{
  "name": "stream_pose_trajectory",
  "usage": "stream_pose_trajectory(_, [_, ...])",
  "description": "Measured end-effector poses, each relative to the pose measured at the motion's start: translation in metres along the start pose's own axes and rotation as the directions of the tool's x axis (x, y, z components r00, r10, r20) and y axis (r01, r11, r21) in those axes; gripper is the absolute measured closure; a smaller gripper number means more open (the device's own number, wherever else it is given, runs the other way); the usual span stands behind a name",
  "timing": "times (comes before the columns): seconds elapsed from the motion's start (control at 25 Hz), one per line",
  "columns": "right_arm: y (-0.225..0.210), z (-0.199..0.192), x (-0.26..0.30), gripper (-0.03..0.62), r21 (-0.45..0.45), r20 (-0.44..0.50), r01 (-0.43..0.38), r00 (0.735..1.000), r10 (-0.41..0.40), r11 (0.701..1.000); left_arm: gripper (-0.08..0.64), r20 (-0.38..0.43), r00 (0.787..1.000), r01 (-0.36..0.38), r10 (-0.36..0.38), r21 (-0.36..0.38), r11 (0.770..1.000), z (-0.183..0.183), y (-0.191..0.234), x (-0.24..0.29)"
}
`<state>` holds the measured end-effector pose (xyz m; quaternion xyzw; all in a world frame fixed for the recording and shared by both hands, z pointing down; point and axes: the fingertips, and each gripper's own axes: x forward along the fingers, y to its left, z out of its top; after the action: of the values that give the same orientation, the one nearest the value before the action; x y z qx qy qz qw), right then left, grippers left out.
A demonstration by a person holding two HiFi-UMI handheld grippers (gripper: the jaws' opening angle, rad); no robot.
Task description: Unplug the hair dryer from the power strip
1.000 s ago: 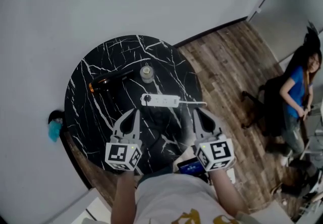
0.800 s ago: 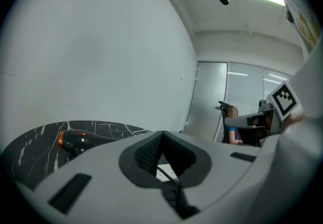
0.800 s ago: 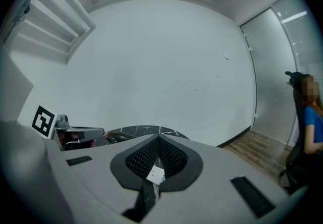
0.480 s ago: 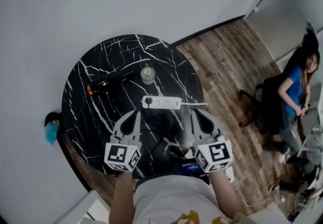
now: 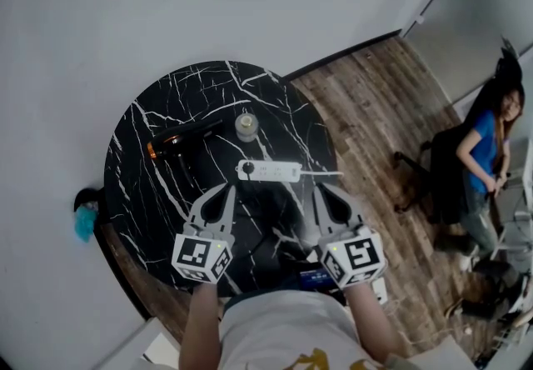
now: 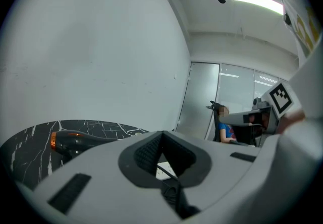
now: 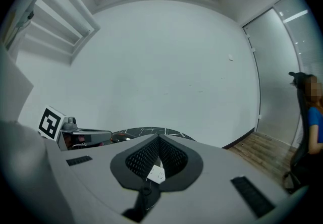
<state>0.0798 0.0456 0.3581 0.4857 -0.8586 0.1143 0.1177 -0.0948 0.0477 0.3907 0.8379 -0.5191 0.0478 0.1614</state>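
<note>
Left tool (image 5: 226,188) shut tight, tips meeting, nothing gripped; held low over the near part of the desk (image 5: 279,102), pointing away from the body. Right tool (image 5: 321,187) likewise closed and empty, level with the left one, a clear gap between the two. In the left gripper view, pads of the left tool (image 6: 161,134) pressed together at the tips. Same in the right gripper view for the right tool (image 7: 159,140).

Round and black with white marble veining, set against a pale wall. White power strip (image 5: 268,169) lying flat near the middle, just beyond both tool tips and between them, apart from each. Dark plug (image 5: 247,167) seated at its left end, white cord (image 5: 321,172) trailing off the right end. Black hair dryer (image 5: 179,139) with an orange accent resting on its side farther back and to the left, well apart from the tools; visible at the left of the left gripper view too (image 6: 75,142). Small round jar (image 5: 245,125) standing behind the strip, near the dryer.

Wood floor (image 5: 375,93) to the right, with a seated person (image 5: 487,152) in a blue top at the far edge.
</note>
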Motion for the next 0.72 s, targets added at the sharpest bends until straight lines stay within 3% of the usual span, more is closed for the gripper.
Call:
stream_pose_trajectory(0.32, [0.009, -0.004, 0.004, 0.600, 0.010, 0.005, -0.027, 1.000, 0.027, 1.000, 0.575, -0.003, 1.000, 0.010, -0.010, 0.042, 0.999, 0.002, -0.001, -0.005])
stream_pose_trajectory(0.72, [0.013, -0.007, 0.012, 0.600, -0.016, -0.019, -0.058, 0.998, 0.057, 0.998, 0.575, 0.011, 1.000, 0.017, -0.018, 0.041, 0.999, 0.003, -0.003, -0.003])
